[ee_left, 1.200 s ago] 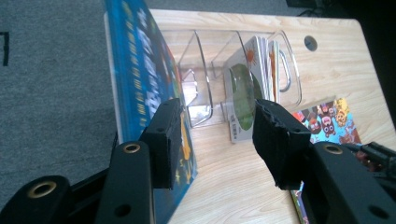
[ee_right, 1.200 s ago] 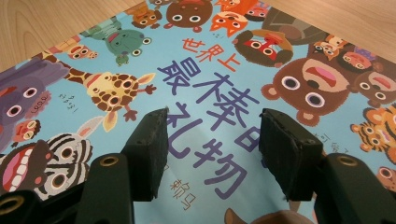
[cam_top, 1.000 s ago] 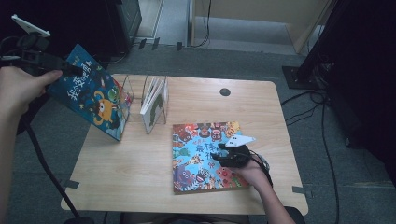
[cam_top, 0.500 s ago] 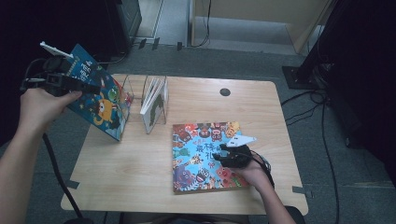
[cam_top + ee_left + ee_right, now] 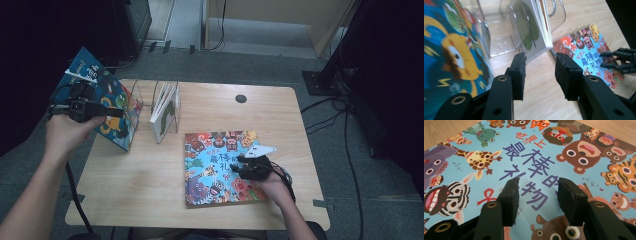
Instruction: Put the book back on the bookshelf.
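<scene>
A large picture book with a blue cover of cartoon animals is laid flat on the near right part of the wooden table, its lower edge close to the table's near edge. The right gripper is held low over the right half of this cover; in the right gripper view its jaws are seen parted to a middling width just above the printed characters, with nothing between the pads, and they have just been closing a little. Whether the tips touch the cover cannot be told.

A second picture book with a blue monster cover is stood tilted at the far left of the table, leaned against a clear plastic book rack. In one slot of that rack a thin white book with a green leaf shape is stood upright, just left of the flat book's far corner. The left gripper is held in front of the tilted book; in the left gripper view its jaws are seen apart at a moderate gap, nothing gripped, after closing somewhat, with the monster cover beside the left jaw and bare table wood between them. A small dark round mark is seen near the table's far edge
</scene>
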Demonstrator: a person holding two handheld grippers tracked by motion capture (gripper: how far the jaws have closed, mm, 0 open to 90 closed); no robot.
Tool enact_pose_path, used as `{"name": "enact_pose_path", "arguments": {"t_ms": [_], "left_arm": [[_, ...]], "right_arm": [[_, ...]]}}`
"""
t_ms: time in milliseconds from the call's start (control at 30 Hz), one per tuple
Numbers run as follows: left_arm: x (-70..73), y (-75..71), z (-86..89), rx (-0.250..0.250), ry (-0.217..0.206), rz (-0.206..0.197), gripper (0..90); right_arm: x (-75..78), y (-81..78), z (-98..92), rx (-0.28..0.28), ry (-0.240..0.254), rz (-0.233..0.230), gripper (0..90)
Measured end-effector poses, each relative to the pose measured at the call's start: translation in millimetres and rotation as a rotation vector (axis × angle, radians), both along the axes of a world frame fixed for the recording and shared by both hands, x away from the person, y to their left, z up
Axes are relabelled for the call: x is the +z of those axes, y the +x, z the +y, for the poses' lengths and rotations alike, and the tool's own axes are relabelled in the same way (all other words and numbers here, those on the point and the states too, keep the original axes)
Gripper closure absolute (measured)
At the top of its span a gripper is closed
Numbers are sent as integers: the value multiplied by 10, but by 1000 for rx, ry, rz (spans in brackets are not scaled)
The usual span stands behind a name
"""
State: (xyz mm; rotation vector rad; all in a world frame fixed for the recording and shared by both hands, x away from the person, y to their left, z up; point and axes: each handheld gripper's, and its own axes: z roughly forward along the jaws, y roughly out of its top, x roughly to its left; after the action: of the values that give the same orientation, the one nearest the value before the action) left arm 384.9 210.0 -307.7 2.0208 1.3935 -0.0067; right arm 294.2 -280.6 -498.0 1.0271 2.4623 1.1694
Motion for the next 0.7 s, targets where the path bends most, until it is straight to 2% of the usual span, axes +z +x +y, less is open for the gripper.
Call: {"name": "enact_pose_path", "arguments": {"t_ms": [233,367,567,700], "left_arm": [[-245,-63,-140,-32,9,5,579],[-386,-124,-225,-49,-21,-5,566],[-603,-188,-392,-85,-2,-5,535],[-720,-220,-510,-117,-10,-6,502]], "right_arm": [[3,-8,-26,4,-2,2,568],[2,-15,-29,10,-6,-2,571],[-7,-40,-58,-7,2,-5,515],[-5,-75,-81,-12,6,-12,488]]}}
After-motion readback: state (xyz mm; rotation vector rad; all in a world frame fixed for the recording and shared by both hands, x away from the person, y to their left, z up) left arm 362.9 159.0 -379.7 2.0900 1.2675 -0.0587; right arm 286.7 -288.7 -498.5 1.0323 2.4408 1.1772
